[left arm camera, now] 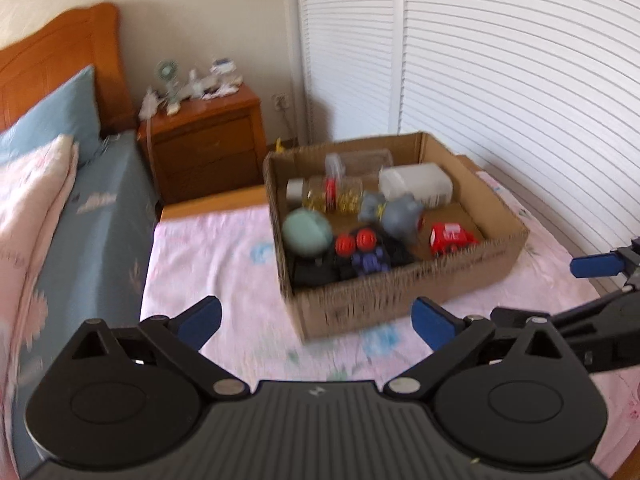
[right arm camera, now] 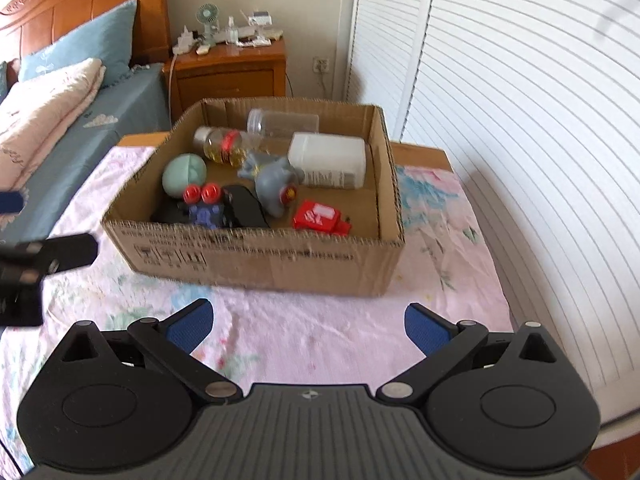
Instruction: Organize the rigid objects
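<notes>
The shallow brown cardboard box (right arm camera: 256, 256) sits on the pink floral bedsheet (right arm camera: 320, 328), holding a mint-green plastic egg (right arm camera: 185, 176), grey rubbery animal figure (right arm camera: 276, 184), red toy car (right arm camera: 320, 218), white plastic bottle (right arm camera: 330, 160) and clear jars. The left gripper (left arm camera: 316, 320) and right gripper (right arm camera: 308, 322) both hover short of the box, fingers spread wide, empty. These toys look light and stiff; the egg probably slips, so grip its middle. Black toys at the front wall are half hidden, and motion blur smears details
</notes>
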`<state>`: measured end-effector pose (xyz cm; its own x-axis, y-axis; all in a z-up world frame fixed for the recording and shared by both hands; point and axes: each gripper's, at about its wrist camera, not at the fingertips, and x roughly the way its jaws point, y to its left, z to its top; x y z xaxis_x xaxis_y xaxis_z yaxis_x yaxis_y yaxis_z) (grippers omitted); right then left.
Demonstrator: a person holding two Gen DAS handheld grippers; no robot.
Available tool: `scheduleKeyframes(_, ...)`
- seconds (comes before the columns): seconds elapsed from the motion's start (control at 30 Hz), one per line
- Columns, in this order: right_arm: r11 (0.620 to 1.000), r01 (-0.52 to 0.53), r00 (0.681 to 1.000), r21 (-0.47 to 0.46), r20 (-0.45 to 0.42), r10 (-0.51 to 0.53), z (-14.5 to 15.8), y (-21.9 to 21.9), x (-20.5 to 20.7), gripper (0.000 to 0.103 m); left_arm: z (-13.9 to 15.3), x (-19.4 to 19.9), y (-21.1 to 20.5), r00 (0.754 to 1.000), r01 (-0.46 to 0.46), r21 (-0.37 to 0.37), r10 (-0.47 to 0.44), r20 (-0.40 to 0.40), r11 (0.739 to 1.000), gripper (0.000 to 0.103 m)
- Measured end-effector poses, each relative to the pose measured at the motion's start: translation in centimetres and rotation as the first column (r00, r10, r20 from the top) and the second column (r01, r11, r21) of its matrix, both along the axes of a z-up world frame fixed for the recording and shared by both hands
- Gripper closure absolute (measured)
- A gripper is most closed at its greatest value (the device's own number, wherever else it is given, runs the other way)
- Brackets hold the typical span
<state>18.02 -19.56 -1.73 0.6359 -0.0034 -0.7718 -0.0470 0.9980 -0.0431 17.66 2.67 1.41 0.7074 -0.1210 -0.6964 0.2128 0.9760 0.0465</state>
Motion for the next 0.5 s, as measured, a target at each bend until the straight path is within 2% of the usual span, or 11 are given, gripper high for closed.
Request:
scheduleKeyframes(0.2, 0.999, 0.052, 0.998, 0.003, -0.029, -0.052, -0.4, -0.7, -2.1, 0.000, -1.1, -2.5, 0.0, 0.994, -0.103, -0.024, 0.102, -0.036, 0.994, 0.002)
scheduleKeyframes(0.5, 0.995, 0.093, 0.995, 0.022, 0.020, -0.094, 2.3, -1.2, -5.2, 0.000, 0.8, -5.2, -1.1, 0.994, -0.106, 0.004, 0.106, -0.012, 0.994, 0.002)
